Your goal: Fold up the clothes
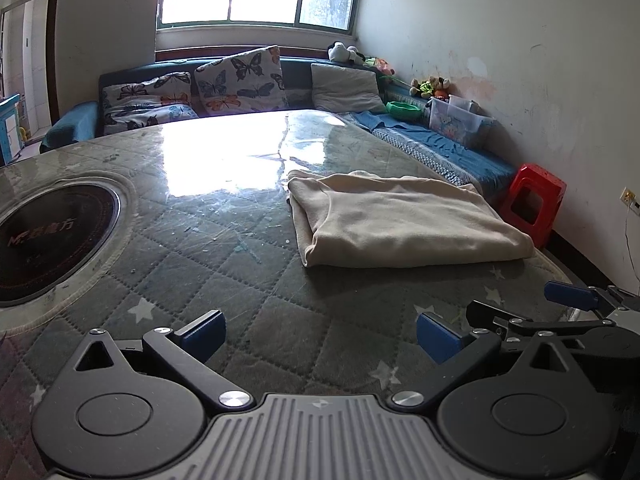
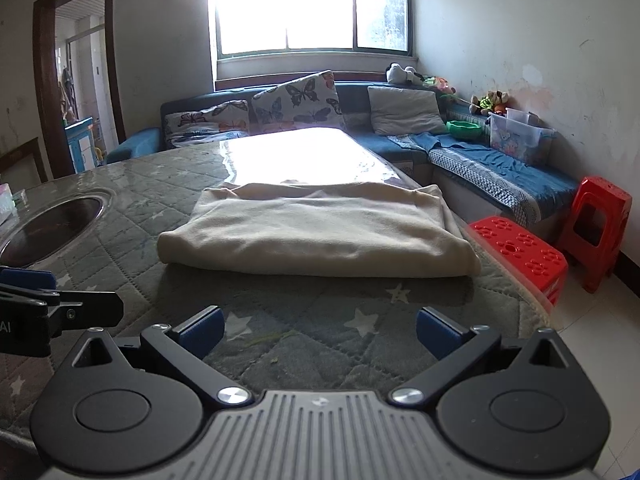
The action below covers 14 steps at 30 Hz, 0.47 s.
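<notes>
Fingers of both grippers spread wide and empty above a quilted table, with a folded cream garment lying ahead of them.

Left gripper [image 1: 320, 334] — blue pads [image 1: 204, 332] well apart, nothing between them, held over the star-patterned table cover [image 1: 224, 264]; the right gripper [image 2: 319, 330] is likewise parted and holds nothing, and each tool shows at the edge of the other's view. The cream garment [image 2: 316, 232] lies flat on the table, touched by neither gripper, folded into a rough rectangle; its thick folded edge faces the grippers and its long axis runs left to right across the right wrist view. It sits toward the table's right side — near the rim, beyond which a red stool [image 2: 524, 256] stands. A round dark inset [image 1: 52, 236] lies well to the garment's left.
</notes>
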Available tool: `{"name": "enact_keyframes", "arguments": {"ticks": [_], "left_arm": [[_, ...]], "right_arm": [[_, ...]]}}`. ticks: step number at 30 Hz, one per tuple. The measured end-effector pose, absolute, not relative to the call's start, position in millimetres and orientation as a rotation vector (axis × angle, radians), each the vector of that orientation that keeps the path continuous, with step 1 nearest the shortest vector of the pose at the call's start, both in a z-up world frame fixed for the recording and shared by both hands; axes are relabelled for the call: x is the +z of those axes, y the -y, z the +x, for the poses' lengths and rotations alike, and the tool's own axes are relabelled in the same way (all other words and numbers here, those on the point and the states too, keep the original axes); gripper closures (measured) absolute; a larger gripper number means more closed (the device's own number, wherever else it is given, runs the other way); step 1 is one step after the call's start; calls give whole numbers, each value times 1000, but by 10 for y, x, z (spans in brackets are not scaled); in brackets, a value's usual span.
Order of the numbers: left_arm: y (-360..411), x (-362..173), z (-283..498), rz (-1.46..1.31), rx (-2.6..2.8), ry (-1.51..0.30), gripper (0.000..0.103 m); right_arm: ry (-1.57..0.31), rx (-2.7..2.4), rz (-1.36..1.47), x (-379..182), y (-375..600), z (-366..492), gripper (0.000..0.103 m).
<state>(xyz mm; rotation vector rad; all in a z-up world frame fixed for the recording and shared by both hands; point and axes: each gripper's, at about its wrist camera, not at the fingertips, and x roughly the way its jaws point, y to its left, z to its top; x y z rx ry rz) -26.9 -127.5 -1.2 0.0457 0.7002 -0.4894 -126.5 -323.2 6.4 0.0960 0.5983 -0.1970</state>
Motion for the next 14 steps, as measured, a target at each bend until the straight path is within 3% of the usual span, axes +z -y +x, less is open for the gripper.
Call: {"name": "enact_keyframes", "arguments": {"ticks": [14], "left_arm": [[1390,-52,-35,65,-485,-726,0]], "right_arm": [[-626,-203,112,13,3331,-1034,0]]}}
